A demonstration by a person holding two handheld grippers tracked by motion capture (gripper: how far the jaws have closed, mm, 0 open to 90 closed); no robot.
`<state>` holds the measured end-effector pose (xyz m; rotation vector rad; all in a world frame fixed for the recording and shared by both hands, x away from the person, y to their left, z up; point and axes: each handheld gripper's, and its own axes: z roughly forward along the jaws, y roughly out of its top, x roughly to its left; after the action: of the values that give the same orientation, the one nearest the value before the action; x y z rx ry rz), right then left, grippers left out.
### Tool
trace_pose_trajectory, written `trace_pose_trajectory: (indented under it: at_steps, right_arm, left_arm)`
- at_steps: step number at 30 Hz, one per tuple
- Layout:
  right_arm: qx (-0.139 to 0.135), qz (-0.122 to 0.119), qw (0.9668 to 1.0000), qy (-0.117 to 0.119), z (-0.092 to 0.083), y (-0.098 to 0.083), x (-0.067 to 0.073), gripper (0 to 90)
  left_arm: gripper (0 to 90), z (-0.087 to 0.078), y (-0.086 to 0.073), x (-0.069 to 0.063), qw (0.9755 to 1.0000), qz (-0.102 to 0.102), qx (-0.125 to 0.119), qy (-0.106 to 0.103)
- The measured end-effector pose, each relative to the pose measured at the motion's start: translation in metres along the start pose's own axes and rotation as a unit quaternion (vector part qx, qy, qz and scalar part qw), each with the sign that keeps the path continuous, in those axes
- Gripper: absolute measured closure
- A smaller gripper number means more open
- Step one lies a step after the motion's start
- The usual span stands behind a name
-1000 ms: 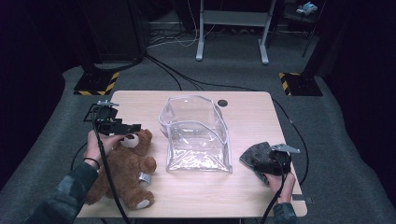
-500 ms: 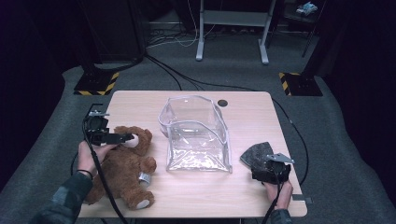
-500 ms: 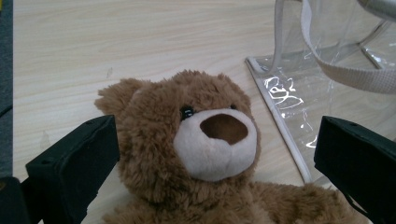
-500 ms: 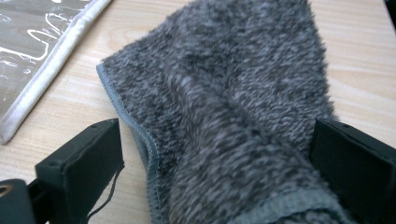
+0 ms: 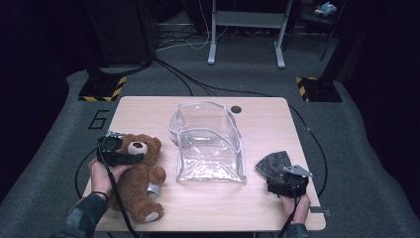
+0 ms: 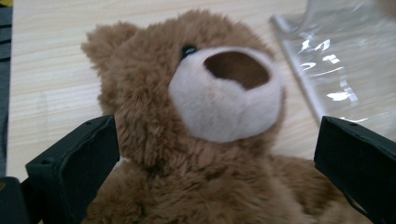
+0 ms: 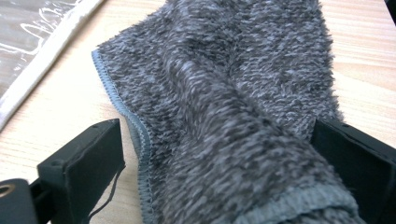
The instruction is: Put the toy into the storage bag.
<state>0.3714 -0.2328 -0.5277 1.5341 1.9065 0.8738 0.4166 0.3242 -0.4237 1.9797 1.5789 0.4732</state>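
1. The clear bag is standing open at mid-bench, your landmark.
2. The teddy bear is lying left of the bag, head toward the far edge, long axis running back toward you.
3. Your left gripper is straddling the bear's head, fingers spread wide on either side of it, pressing nothing; it's the nearer one.
4. The grey cloth is lying right of the bag, bunched between your right gripper's parted fingers, not pinched.
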Motion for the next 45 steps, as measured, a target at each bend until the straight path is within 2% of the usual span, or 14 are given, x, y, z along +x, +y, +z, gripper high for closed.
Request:
trace_pose_trajectory:
  at_steps: [3, 8, 12, 16, 17, 20, 24, 26, 30, 33, 38, 40, 42, 45]
  right_arm:
    - [0.001, -0.003, 1.0, -0.005, 0.001, 0.0, 0.001, 3.1]
    - [0.004, -0.005, 0.9999, -0.008, 0.001, 0.0, 0.001, 3.2]
    - [0.003, 0.0, 1.0, -0.009, 0.001, 0.0, 0.001, 3.6]
    - [0.003, 0.0, 0.9999, -0.011, 0.001, 0.0, 0.001, 4.1]
    - [0.002, -0.005, 0.9999, -0.013, 0.001, 0.0, 0.001, 4.3]
    - [0.003, -0.005, 0.9999, -0.014, 0.001, 0.0, 0.001, 4.4]
    - [0.002, -0.004, 0.9999, -0.014, 0.001, 0.0, 0.001, 4.8]
    - [0.003, -0.002, 0.9999, -0.014, 0.001, 0.0, 0.001, 4.8]
    - [0.005, 0.001, 0.9999, -0.013, 0.001, 0.0, 0.001, 4.8]
    - [0.005, 0.0, 0.9999, -0.014, 0.001, 0.0, 0.001, 4.7]
    - [0.004, -0.002, 0.9999, -0.013, 0.002, 0.001, 0.001, 4.5]
    - [0.004, -0.001, 0.9999, -0.011, 0.002, 0.001, 0.001, 4.3]
    - [0.003, 0.001, 0.9999, -0.01, 0.001, 0.0, 0.001, 4.2]
    - [-0.003, 0.004, 1.0, -0.007, 0.0, 0.0, 0.0, 3.7]
  left_arm:
    - [0.0, 0.009, -0.004, 0.002, 0.9999, -0.009, 0.012, 0.003]
    - [0.0, 0.021, -0.008, 0.004, 0.9994, -0.013, 0.033, 0.004]
    - [0.0, 0.031, -0.013, 0.001, 0.9987, 0.0, 0.051, 0.008]
    - [0.4, 0.042, -0.02, -0.002, 0.9982, 0.007, 0.053, 0.027]
    - [2.2, 0.044, -0.021, -0.002, 0.9982, 0.005, 0.053, 0.03]
    - [5.4, 0.047, -0.024, 0.003, 0.9983, -0.013, 0.055, 0.013]
    - [13.2, 0.048, -0.026, 0.008, 0.9984, -0.022, 0.052, -0.004]
    - [18.3, 0.048, -0.026, 0.009, 0.9984, -0.015, 0.054, -0.007]
    - [28.6, 0.047, -0.025, 0.007, 0.9986, -0.003, 0.054, -0.001]
    - [35.2, 0.044, -0.027, 0.006, 0.9991, 0.008, 0.042, 0.005]
    - [40.2, 0.037, -0.027, 0.007, 0.9993, 0.019, 0.031, 0.001]
    - [41.7, 0.035, -0.027, 0.009, 0.9996, 0.012, 0.025, -0.004]
    - [42.6, 0.031, -0.027, 0.011, 0.9995, 0.015, 0.026, -0.008]
    - [43.6, 0.024, -0.025, 0.014, 0.9997, 0.016, 0.011, -0.012]
